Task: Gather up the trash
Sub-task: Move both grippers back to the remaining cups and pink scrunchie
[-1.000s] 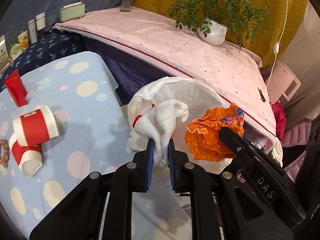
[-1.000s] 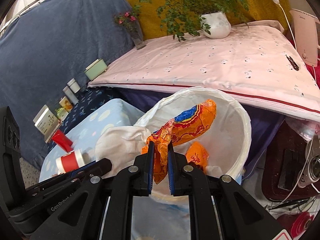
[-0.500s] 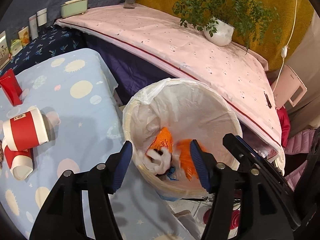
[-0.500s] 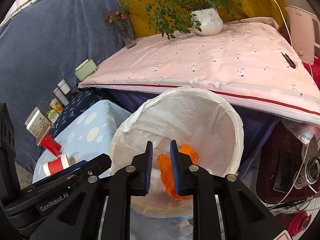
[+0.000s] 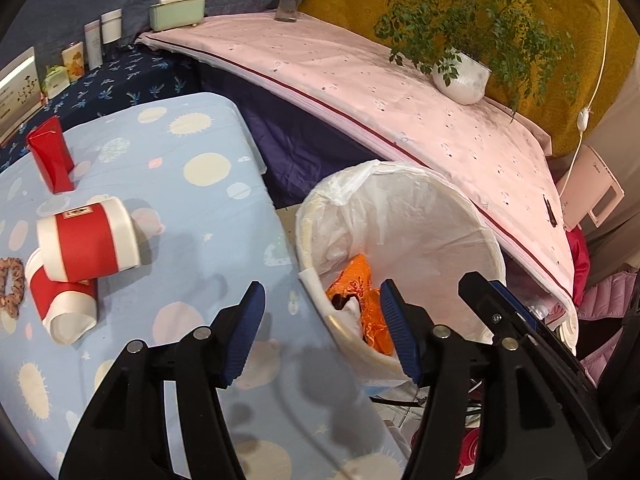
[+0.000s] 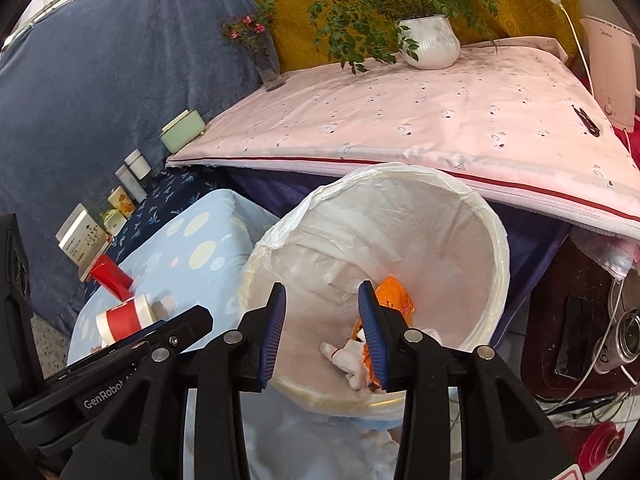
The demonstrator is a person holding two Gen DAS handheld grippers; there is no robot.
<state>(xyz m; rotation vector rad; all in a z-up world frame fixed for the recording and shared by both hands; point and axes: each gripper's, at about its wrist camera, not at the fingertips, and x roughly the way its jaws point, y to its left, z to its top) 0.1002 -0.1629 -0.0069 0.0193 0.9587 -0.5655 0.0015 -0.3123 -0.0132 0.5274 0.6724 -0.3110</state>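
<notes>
The left claw (image 5: 322, 330) stood with its jaws wide apart and nothing between them, hanging above the near rim of the bin (image 5: 494, 248) and the edge of the table (image 5: 208, 216). The right claw (image 6: 322, 334) was likewise parted and empty, poised over the mouth of the same bin, which in that view sat directly ahead of its fingers.

Inside the bin, which was lined with a white bag, lay an orange wrapper (image 5: 356, 276) and a crumpled white cloth (image 6: 348, 354), the two touching near the bottom. Judged from that, part of the trash was already in.

Work remained on the table, which was covered in a pale blue spotted cloth. Two red-and-white paper cups lay on their sides to the left, the upper cup (image 5: 86, 238) resting against the lower cup (image 5: 62, 306). A red box (image 5: 50, 154) stood upright further back, well apart from the bin. At the far left edge a small brown ring-shaped thing (image 5: 10, 286) showed only in part, and whether it counted as trash could not be told.

The cups looked the likeliest pieces to collect next, and the left claw was the nearer to them.
</notes>
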